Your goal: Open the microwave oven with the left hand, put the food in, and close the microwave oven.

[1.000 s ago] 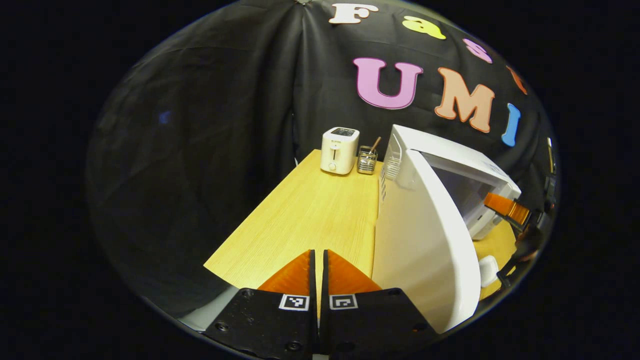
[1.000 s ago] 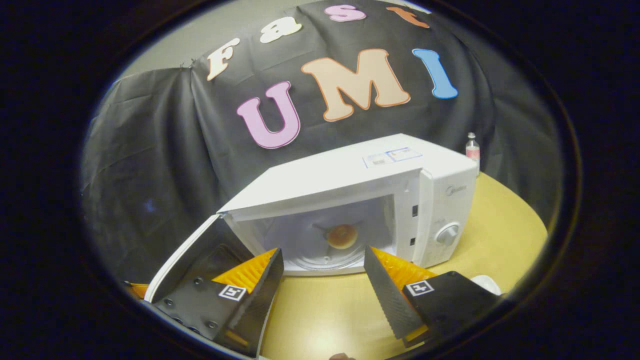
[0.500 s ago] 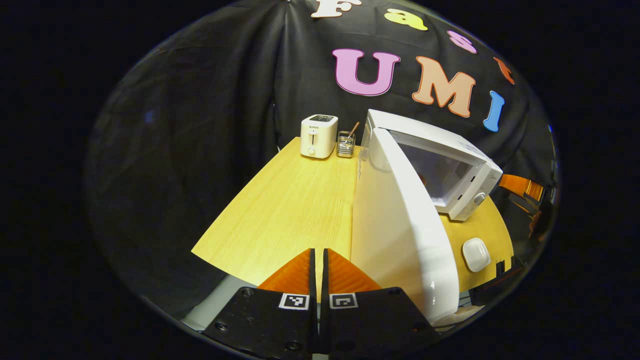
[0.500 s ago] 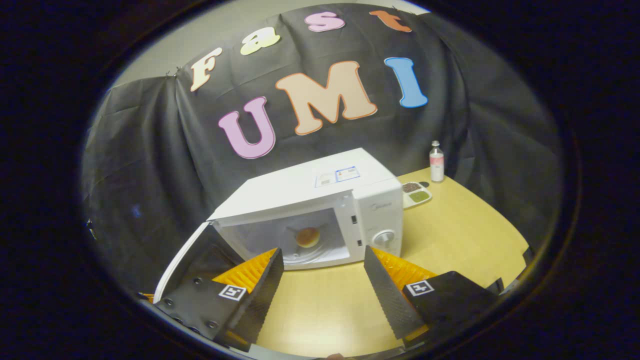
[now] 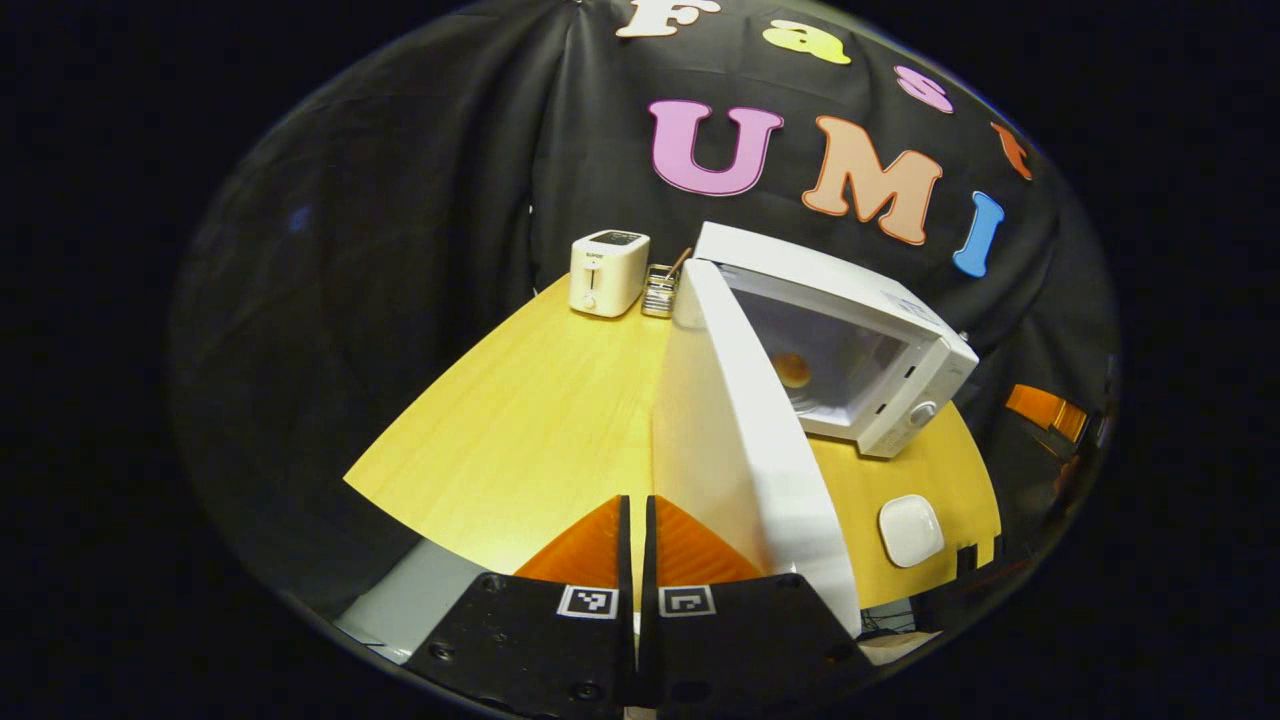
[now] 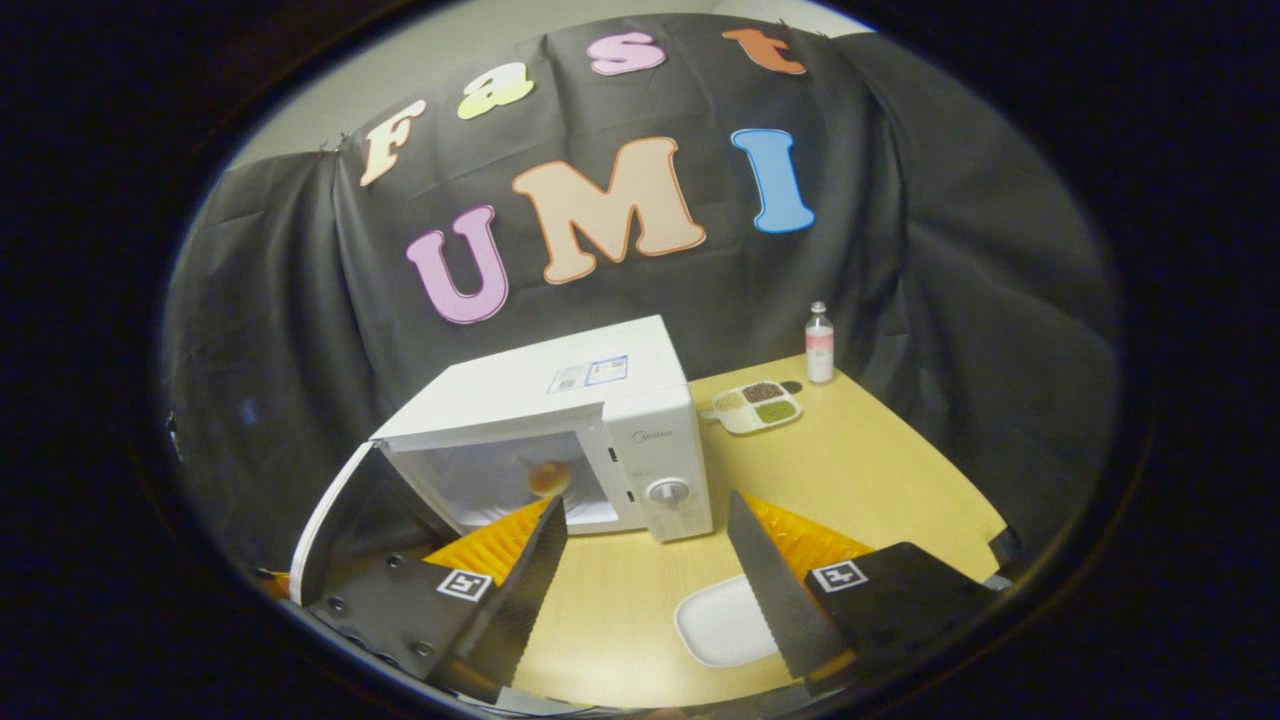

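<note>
The bun sat inside the microwave oven, at ten o'clock from the spread, empty right gripper. The left gripper was pressed closed on nothing. The door (stiff, light to swing) looked best pushed at its free edge.

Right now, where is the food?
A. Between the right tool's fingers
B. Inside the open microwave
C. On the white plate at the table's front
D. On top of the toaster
B: the round bun sits inside the microwave, whose door stands open; the white plate is bare, and the right tool is open with nothing between its fingers.
</note>
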Motion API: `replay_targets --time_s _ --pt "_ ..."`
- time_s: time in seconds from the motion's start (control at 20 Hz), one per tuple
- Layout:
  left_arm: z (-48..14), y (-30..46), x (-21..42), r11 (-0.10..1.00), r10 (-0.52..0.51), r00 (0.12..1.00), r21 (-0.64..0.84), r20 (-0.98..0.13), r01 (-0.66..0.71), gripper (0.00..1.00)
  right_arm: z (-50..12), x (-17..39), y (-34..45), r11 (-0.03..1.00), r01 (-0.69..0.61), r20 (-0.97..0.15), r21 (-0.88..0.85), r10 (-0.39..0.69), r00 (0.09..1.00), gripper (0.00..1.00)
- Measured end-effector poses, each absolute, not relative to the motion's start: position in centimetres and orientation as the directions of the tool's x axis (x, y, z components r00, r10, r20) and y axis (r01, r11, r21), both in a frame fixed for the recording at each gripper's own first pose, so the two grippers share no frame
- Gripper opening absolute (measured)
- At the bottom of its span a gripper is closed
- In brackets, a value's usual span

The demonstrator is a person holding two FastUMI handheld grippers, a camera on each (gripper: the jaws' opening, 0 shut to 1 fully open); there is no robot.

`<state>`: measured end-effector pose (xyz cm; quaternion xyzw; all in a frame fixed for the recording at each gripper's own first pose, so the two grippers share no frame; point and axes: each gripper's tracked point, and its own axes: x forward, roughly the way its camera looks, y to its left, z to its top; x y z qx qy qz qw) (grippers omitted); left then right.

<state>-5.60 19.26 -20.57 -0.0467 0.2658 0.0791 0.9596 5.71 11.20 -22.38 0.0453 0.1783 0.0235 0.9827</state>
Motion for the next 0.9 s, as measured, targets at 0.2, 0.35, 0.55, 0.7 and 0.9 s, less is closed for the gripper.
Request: replay_targets --time_s 0.2,0.35,0.55,0.7,0.9 --pt "-20.9 14.9 -4.2 0.995 0.057 0.847 -0.042 -0.528 -0.094 0.0 -21.1 5.7 8.9 0.993 -0.003 -0.354 0.12 0.045 0.934 0.91" --pt "-21.2 12.5 -2.8 0.999 0.014 0.843 -0.025 -0.537 -0.032 0.01 -20.3 5.1 6.7 0.993 0.028 -0.345 0.113 0.012 0.939 0.91" --pt "-21.2 9.0 -0.6 0.999 -0.045 0.842 -0.026 -0.537 0.037 0.01 -19.7 4.4 3.4 0.993 0.082 -0.331 0.086 -0.049 0.942 0.91" --pt "-21.2 6.3 1.1 0.995 -0.1 0.841 -0.032 -0.531 0.098 0.01 -19.9 3.3 1.7 0.991 0.116 -0.332 0.062 -0.089 0.939 0.91" --pt "-21.2 2.2 3.1 0.984 -0.169 0.838 -0.037 -0.519 0.175 0.01 -20.0 2.2 0.0 0.987 0.149 -0.33 0.053 -0.124 0.936 0.91"
